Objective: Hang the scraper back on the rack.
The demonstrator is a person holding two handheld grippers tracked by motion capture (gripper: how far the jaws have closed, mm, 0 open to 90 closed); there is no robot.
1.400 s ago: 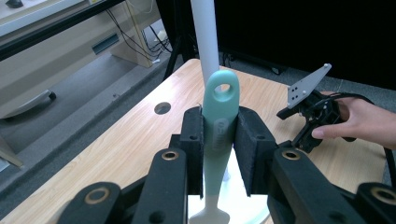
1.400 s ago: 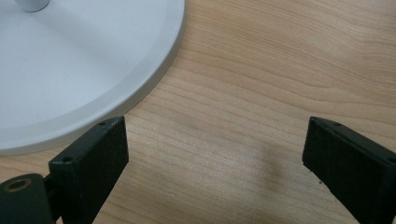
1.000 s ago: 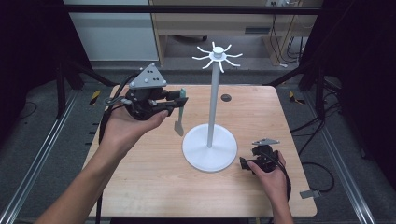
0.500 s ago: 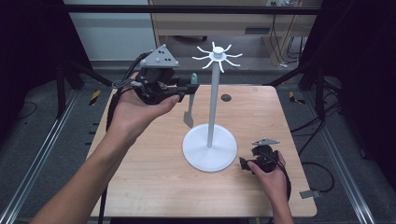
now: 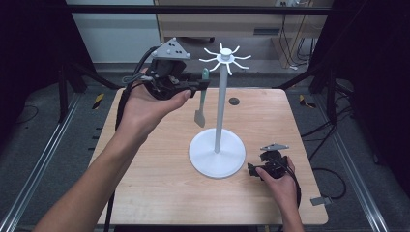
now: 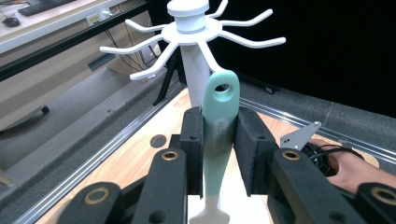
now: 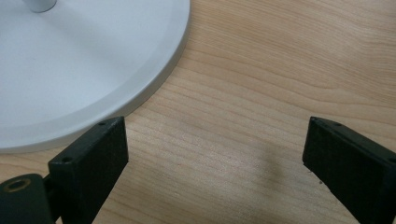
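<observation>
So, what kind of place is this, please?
Probably a lab or recording workspace, not a home: a wooden table on a metal frame, dark curtains, loose cables on the floor, and a white hook stand set up as a test prop.

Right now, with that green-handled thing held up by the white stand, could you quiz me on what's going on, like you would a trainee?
1. True or false: the left tool is shut on the green-handled spatula, which hangs blade down.
2. Which is the right tool doing? A. gripping the stand's pole B. resting low by the stand's round base, jaws apart C. holding a second utensil
3. Fill in: the hole at the top of the spatula's handle is near the white ____ at the top of the stand.

Key: 1 true; 2 B; 3 hooks.
</observation>
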